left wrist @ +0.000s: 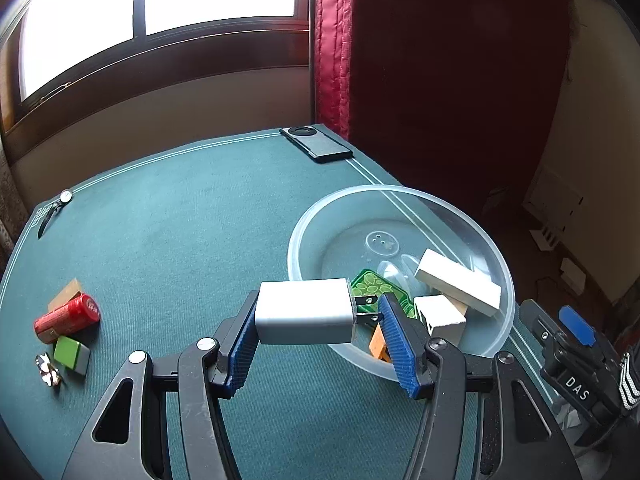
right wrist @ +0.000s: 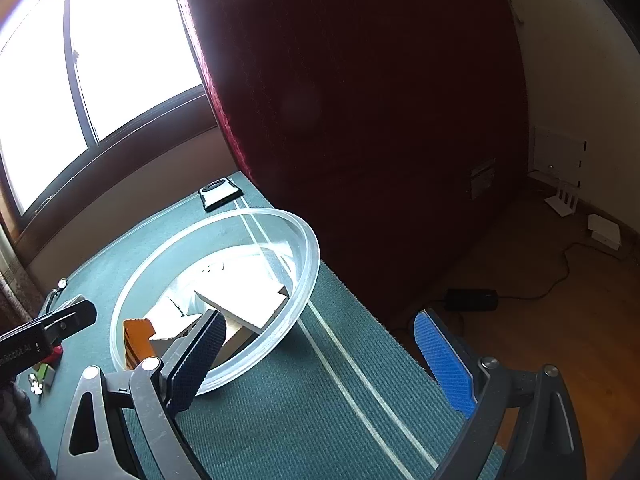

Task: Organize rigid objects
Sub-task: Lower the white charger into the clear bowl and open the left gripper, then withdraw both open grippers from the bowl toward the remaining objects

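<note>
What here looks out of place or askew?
The clear bowl is tilted, its near rim lifted off the green mat. The left gripper holds a white charger lengthwise, one pad against its metal prongs.

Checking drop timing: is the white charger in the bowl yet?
Not yet. The white charger is clamped between the left gripper fingers, held at the clear bowl near rim.
</note>
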Demonstrator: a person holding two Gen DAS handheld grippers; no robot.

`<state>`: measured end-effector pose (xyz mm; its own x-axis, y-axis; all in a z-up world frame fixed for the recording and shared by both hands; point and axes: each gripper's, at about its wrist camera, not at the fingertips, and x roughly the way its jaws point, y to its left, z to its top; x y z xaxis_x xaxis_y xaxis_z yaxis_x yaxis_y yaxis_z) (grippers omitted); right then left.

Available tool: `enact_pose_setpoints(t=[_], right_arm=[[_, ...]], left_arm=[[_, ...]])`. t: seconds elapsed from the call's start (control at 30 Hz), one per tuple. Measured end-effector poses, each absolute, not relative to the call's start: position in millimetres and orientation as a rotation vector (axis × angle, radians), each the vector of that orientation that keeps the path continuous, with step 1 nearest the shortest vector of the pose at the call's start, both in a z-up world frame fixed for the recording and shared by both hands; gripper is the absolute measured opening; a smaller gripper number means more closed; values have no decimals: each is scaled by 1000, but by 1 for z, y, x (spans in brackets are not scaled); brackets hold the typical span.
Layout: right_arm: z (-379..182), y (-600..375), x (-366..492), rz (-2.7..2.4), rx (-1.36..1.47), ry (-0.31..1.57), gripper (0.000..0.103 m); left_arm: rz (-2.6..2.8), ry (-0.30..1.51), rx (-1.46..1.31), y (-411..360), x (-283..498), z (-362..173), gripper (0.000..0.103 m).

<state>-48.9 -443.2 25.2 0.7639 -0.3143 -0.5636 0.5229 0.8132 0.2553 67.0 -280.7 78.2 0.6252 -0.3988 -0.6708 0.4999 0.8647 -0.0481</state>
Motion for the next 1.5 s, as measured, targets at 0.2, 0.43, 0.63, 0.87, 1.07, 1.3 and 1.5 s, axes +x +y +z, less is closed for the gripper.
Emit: enact_pose_setpoints(t=[0.2, 0.43, 0.63, 0.87, 1.07, 1.3, 1.5], right_arm=[[24, -444, -49, -459, 423, 526, 98], [25, -443, -49, -454, 421, 525, 98], [25, -442, -49, -451, 420, 521, 98], [24, -446, -50, -451, 429, 522, 98], [24, -446, -50, -451, 431, 523, 98], [22, -448, -50, -448, 443, 531, 98], [22, -448, -50, -447, 445, 533, 98]], left_arm=[[-546, 743, 164, -298, 73, 72, 59], [-551, 742, 172, -309, 81, 71, 60], [-537, 767, 136, -302, 88, 66, 72], [-497, 776, 110, -282, 86, 62, 72], [-465, 768, 105, -270, 82, 61, 72], [-444, 761, 110, -260, 70, 59, 72], [-419, 753, 96, -244, 58, 62, 72]])
